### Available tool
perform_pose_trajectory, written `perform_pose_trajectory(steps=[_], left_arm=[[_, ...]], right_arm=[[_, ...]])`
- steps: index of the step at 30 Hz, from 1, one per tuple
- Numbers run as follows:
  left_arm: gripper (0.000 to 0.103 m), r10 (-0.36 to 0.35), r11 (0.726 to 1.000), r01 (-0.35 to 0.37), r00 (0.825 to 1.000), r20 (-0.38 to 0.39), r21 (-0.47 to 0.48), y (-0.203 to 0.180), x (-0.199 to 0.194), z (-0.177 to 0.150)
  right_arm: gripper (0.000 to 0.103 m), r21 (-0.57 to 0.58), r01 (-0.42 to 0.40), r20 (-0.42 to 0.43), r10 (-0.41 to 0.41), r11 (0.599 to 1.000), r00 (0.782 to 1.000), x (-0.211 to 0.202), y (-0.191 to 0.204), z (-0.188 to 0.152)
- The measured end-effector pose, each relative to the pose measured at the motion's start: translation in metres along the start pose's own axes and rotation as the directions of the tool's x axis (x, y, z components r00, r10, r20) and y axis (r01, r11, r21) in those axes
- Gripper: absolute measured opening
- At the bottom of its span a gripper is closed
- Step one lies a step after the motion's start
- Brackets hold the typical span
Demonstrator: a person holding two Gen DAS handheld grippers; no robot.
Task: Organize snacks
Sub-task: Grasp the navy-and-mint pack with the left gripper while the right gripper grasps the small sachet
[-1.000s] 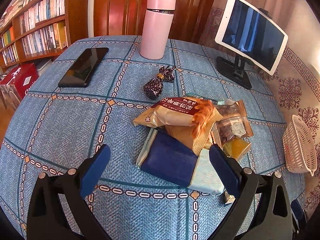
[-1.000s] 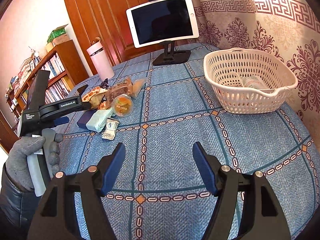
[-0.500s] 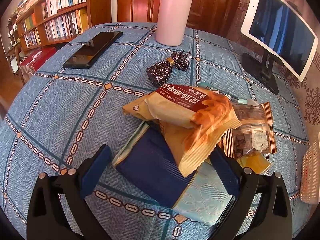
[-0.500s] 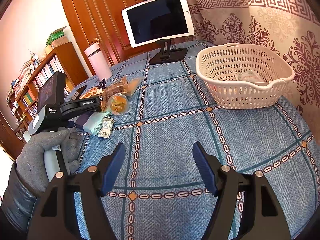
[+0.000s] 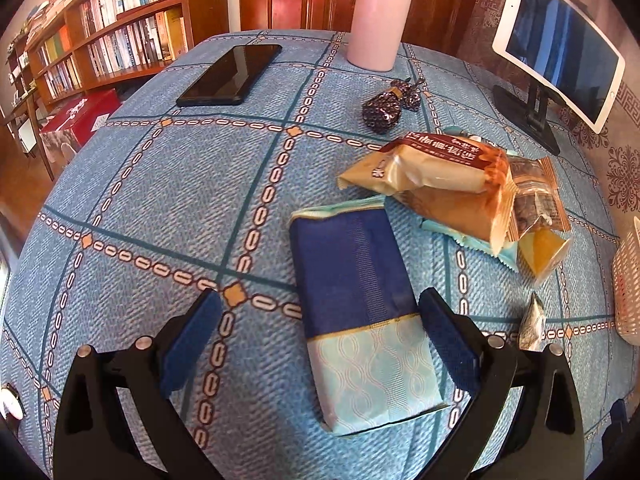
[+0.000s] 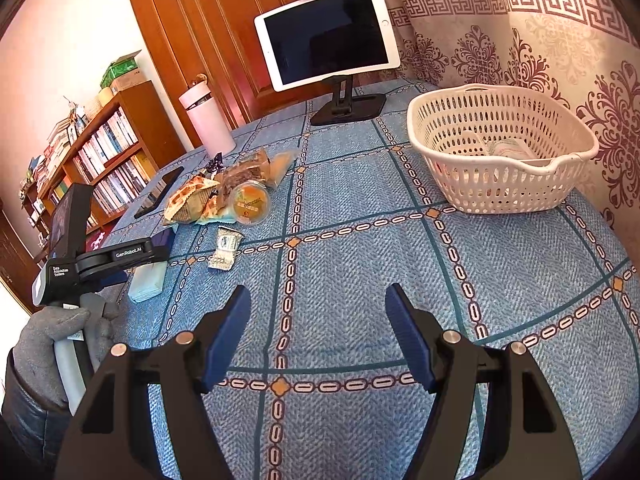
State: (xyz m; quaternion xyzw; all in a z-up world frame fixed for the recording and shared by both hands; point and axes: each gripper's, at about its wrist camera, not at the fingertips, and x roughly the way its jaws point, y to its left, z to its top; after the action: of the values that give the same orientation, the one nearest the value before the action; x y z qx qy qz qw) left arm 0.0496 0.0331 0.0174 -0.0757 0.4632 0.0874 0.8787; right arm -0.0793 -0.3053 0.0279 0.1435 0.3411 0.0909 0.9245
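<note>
A dark blue and pale teal snack packet lies flat on the blue tablecloth between the fingers of my left gripper. The gripper is open, with its right finger close against the packet's edge and its left finger well clear. Beyond lies the snack pile: a brown packet, a clear orange-edged packet, an orange jelly cup and a small silver packet. My right gripper hangs open over bare cloth. The white basket stands far right with something pale inside.
A pink flask, a black phone, a dark patterned pouch and a tablet on a stand sit at the table's far side. A gloved hand holds the left gripper. Bookshelves stand beyond the left edge.
My left gripper has come down closer to the table. The blue packet has slid out from under the brown packet and now lies apart from the pile. The right gripper has stayed put.
</note>
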Motion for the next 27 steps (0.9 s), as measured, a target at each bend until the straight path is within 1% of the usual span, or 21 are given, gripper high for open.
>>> perform_pose_trajectory(steps=[3,7,9,10,11,12,13,15,17,22,27], left_arm=[[0.100,0.001,1.000,-0.001,1.000,0.006,0.006,0.008,-0.003,-0.003],[0.100,0.012,1.000,-0.012,1.000,0.023,0.020,0.007,-0.002,-0.003],[0.094,0.020,1.000,-0.021,0.999,0.043,0.021,0.007,-0.003,-0.003],[0.083,0.035,0.999,-0.036,0.998,0.056,0.024,0.007,-0.004,-0.004],[0.067,0.049,0.998,-0.051,0.997,0.067,0.030,0.008,-0.006,-0.004],[0.058,0.053,0.998,-0.056,0.996,0.077,0.034,0.009,-0.007,-0.003],[0.051,0.049,0.998,-0.052,0.996,0.081,0.032,0.012,-0.009,-0.003],[0.051,0.003,1.000,-0.006,0.997,0.083,0.030,0.019,-0.011,-0.002],[0.051,-0.022,1.000,0.020,0.995,0.100,0.020,0.027,-0.014,-0.005],[0.051,-0.042,0.999,0.042,0.990,0.138,0.005,0.041,-0.024,-0.011],[0.051,-0.045,0.999,0.047,0.976,0.214,-0.003,0.051,-0.046,-0.008]], right_arm=[[0.070,-0.015,-0.002,-0.003,0.002,1.000,1.000,-0.001,0.005,-0.001],[0.070,-0.035,0.003,-0.001,-0.003,0.999,1.000,-0.003,0.011,-0.001],[0.070,-0.037,0.009,-0.005,-0.009,0.999,1.000,-0.002,0.012,-0.001],[0.070,-0.038,0.010,-0.008,-0.011,0.999,1.000,-0.001,0.013,-0.001],[0.070,-0.040,0.011,-0.012,-0.012,0.999,1.000,0.000,0.014,-0.001],[0.070,-0.043,0.011,-0.016,-0.012,0.999,1.000,0.002,0.016,-0.002],[0.070,-0.049,0.008,-0.021,-0.009,0.999,1.000,0.004,0.019,-0.002],[0.070,-0.067,0.000,-0.032,-0.002,0.998,0.999,0.007,0.026,-0.002],[0.070,-0.092,-0.009,-0.045,0.005,0.996,0.999,0.012,0.034,-0.002],[0.070,-0.120,-0.054,-0.083,0.045,0.991,0.996,0.026,0.052,0.003],[0.070,-0.137,-0.066,-0.122,0.050,0.988,0.991,0.051,0.067,0.015]])
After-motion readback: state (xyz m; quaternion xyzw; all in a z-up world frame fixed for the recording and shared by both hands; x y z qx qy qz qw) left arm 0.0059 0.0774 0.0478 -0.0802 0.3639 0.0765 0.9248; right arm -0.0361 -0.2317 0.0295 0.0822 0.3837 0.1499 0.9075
